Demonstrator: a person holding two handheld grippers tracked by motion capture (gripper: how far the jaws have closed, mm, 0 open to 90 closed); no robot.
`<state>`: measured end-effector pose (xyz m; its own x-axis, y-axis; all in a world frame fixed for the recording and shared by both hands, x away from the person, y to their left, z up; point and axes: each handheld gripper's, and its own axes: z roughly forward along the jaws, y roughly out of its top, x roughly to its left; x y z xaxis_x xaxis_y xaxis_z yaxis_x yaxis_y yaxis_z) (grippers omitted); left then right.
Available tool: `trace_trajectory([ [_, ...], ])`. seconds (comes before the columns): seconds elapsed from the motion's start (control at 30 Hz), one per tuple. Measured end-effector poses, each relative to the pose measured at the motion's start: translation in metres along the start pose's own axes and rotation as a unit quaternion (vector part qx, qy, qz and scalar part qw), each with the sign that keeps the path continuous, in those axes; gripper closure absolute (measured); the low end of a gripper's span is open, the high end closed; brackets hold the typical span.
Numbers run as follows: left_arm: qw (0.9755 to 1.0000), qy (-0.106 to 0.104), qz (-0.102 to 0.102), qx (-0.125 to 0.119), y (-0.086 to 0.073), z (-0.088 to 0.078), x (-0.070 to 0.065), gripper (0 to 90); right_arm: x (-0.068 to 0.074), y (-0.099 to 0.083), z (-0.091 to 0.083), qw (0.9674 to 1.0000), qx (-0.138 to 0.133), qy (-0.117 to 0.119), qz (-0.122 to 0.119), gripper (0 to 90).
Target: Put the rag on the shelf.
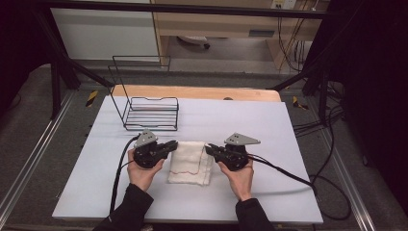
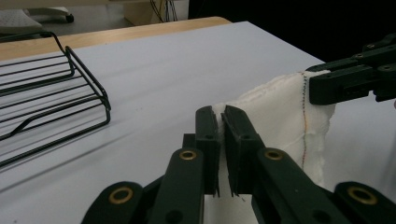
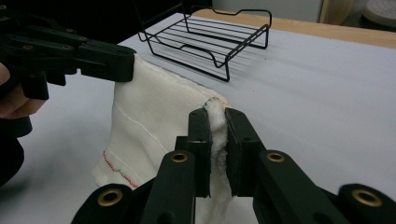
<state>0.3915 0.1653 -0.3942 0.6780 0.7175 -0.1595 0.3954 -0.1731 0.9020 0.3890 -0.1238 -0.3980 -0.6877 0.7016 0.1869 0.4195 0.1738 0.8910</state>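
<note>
Pinching the white cloth (image 1: 190, 162) at its far corners, your left gripper (image 1: 172, 145) and right gripper (image 1: 210, 149) stand clamped; next, probably lift evenly.

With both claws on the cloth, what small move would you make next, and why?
Probably lift both together: the left claw and right claw are each shut on a far corner of the white cloth, whose near part lies on the table.

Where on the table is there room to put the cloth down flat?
The white table is bare right of the wire rack, and along the near edge. It is crowded mid-table, where both hand-held grippers, left and right, pinch the cloth.
</note>
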Motion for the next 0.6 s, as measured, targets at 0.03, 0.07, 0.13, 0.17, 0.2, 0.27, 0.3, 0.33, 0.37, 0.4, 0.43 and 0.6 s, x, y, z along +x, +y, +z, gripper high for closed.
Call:
trace_trajectory([
  [0.03,1.0,0.0,0.001,-0.004,0.0,-0.001,-0.001,84.3,0.001,0.001,-0.001,1.0,-0.002,-0.001,0.0,81.7],
  [0.07,1.0,0.001,0.002,-0.008,0.001,-0.002,-0.001,84.4,0.001,0.001,-0.002,1.0,-0.006,-0.002,-0.005,81.7],
  [0.13,0.9999,0.003,0.005,-0.013,0.001,-0.003,-0.002,84.4,0.003,0.004,-0.004,0.9999,-0.013,-0.002,-0.007,81.7],
  [0.17,0.9998,0.003,0.004,-0.018,0.002,-0.004,-0.003,84.4,0.003,0.004,-0.005,0.9998,-0.015,-0.002,-0.009,81.8],
  [0.2,0.9998,0.003,0.005,-0.021,0.002,-0.005,-0.003,84.4,0.005,0.006,-0.006,0.9997,-0.02,-0.003,-0.012,81.8],
  [0.27,0.9996,0.004,0.005,-0.026,0.004,-0.007,-0.004,84.4,0.006,0.007,-0.008,0.9995,-0.025,-0.003,-0.017,81.8],
  [0.3,0.9996,0.004,0.006,-0.028,0.004,-0.008,-0.004,84.4,0.006,0.008,-0.008,0.9994,-0.029,-0.004,-0.019,81.8],
  [0.33,0.9995,0.003,0.006,-0.031,0.005,-0.009,-0.004,84.4,0.008,0.01,-0.01,0.9992,-0.033,-0.004,-0.02,81.9],
  [0.37,0.9994,0.004,0.007,-0.035,0.006,-0.01,-0.005,84.4,0.008,0.01,-0.01,0.9992,-0.033,-0.004,-0.02,81.9],
  [0.4,0.9992,0.004,0.007,-0.038,0.007,-0.011,-0.005,84.4,0.009,0.012,-0.011,0.9989,-0.04,-0.004,-0.023,82.0],
  [0.43,0.9991,0.004,0.008,-0.04,0.008,-0.012,-0.006,84.4,0.009,0.012,-0.011,0.9989,-0.04,-0.004,-0.023,82.0],
  [0.6,0.9982,0.006,0.012,-0.058,0.014,-0.018,-0.008,84.4,0.011,0.017,-0.016,0.998,-0.056,-0.004,-0.028,82.0],
])
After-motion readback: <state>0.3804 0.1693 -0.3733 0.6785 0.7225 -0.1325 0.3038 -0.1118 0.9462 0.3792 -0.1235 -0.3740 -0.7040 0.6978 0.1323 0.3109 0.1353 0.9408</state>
